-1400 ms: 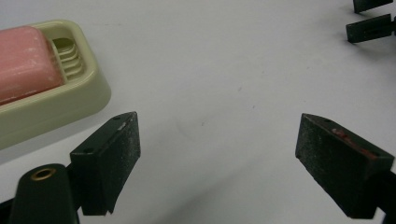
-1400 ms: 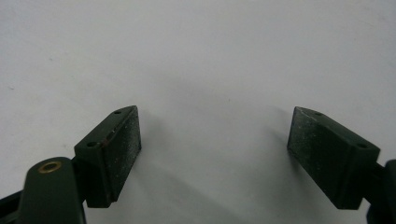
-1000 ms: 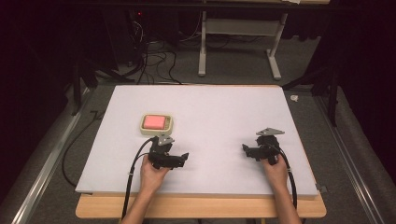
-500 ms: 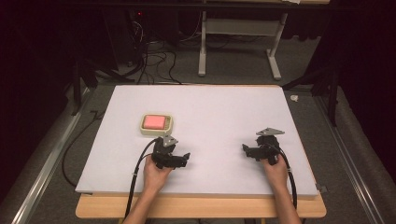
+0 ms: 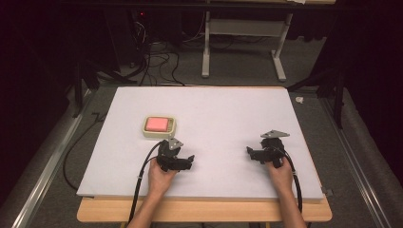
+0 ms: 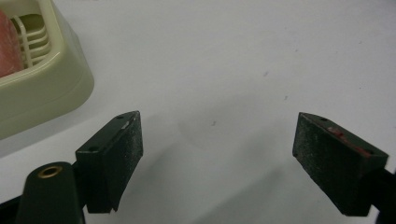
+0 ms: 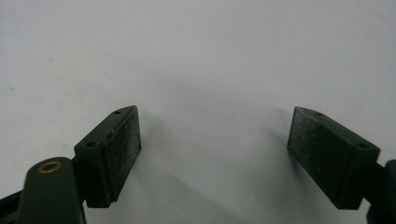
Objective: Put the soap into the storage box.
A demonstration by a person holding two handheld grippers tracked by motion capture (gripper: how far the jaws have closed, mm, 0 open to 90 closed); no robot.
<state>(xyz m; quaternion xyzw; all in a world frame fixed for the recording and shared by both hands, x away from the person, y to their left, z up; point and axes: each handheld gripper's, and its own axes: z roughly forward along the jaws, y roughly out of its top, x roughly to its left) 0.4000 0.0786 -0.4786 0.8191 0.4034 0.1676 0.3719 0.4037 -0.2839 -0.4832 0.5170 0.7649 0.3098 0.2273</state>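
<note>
The cream dish [image 5: 159, 127] with a pink block, probably soap [image 5: 158, 124], sits on the white table [image 5: 223, 114] just behind the left gripper [image 5: 189, 161]. This gripper has drifted slightly right since a second ago, jaws spread wide, holding nothing. The right gripper [image 5: 249, 152] waits far right, also released, so grasping has not begun.
</note>
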